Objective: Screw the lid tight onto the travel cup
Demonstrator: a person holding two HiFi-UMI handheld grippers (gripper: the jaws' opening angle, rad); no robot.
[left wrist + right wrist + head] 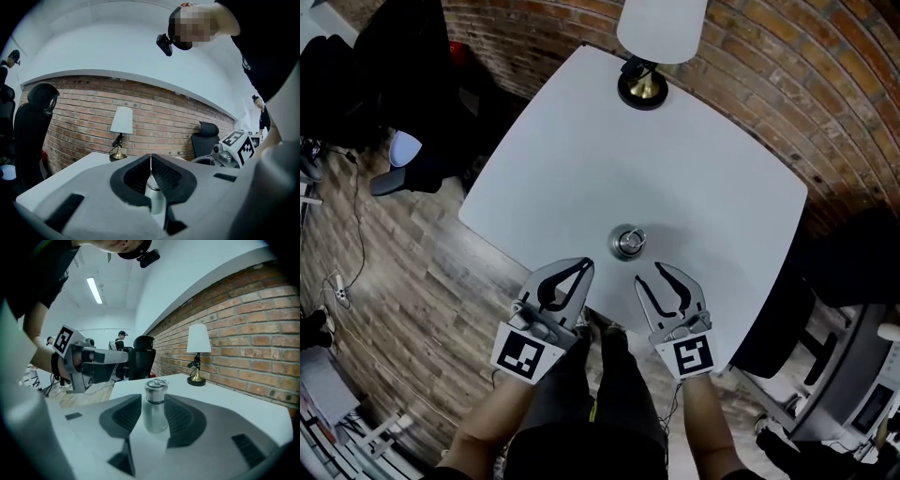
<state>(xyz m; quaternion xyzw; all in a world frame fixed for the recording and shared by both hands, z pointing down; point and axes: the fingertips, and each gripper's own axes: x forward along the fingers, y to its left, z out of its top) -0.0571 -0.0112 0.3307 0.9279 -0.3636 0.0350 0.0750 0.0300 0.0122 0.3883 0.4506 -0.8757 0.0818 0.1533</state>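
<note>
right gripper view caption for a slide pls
Open right gripper faces the lidded travel cup on the white table, lamp behind.

Silver travel cup (628, 243) stands upright on table (581, 141), lid (156, 384) on.

Overhead, 2 low cams; shared cup (628, 242)

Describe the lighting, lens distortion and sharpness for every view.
Head view: even, soft light and a sharp picture; the wide lens bows the table edges. Left gripper view: heavy fisheye arches the brick wall, and the corners go black. Right gripper view: the ceiling light shows as a bright strip, and the travel cup is in focus.
</note>
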